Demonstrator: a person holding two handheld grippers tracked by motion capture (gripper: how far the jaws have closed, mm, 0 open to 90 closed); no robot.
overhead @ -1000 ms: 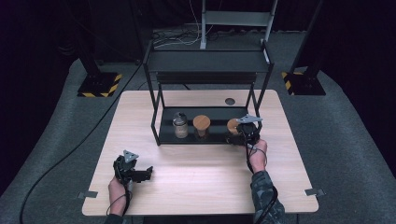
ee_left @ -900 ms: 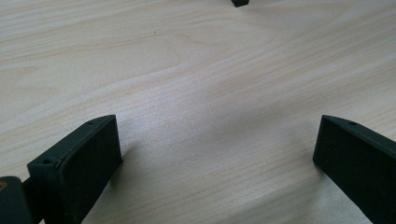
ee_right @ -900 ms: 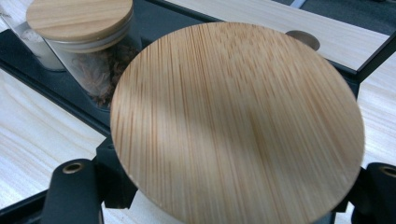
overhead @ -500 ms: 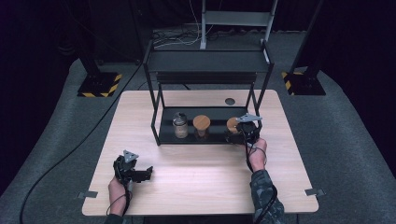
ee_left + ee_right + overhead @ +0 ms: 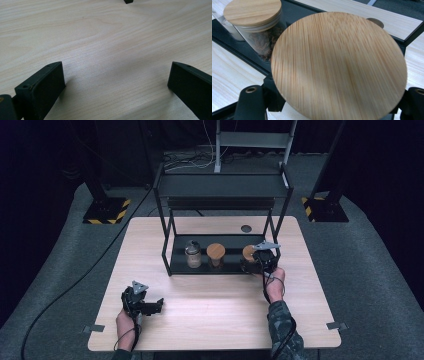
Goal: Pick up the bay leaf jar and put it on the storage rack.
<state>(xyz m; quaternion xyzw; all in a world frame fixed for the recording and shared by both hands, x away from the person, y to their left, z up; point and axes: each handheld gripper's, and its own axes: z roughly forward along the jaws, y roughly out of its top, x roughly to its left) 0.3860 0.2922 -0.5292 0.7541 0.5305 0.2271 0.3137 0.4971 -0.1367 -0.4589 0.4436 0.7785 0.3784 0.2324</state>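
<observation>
A glass jar with a round bamboo lid (image 5: 339, 65) stands at the right end of the black rack's lower shelf (image 5: 175, 262); in the high view this jar (image 5: 248, 251) sits just ahead of the person's right hand. My right gripper (image 5: 251, 263) (image 5: 333, 91) is shut on it, one jaw on each side below the lid. A second wooden-lidded jar (image 5: 216, 254) (image 5: 253, 15) holding brown material stands mid-shelf. A clear jar (image 5: 193, 254) stands left of that. My left gripper (image 5: 158, 305) (image 5: 116, 80) rests on the table's front left, jaws wide open over bare wood.
The two-tier black metal rack (image 5: 222, 185) stands at the back middle of the wooden table (image 5: 215, 315). A round cable hole (image 5: 246, 228) lies behind the rack. Stand feet with yellow-black tape (image 5: 107, 212) sit on the grey floor beyond.
</observation>
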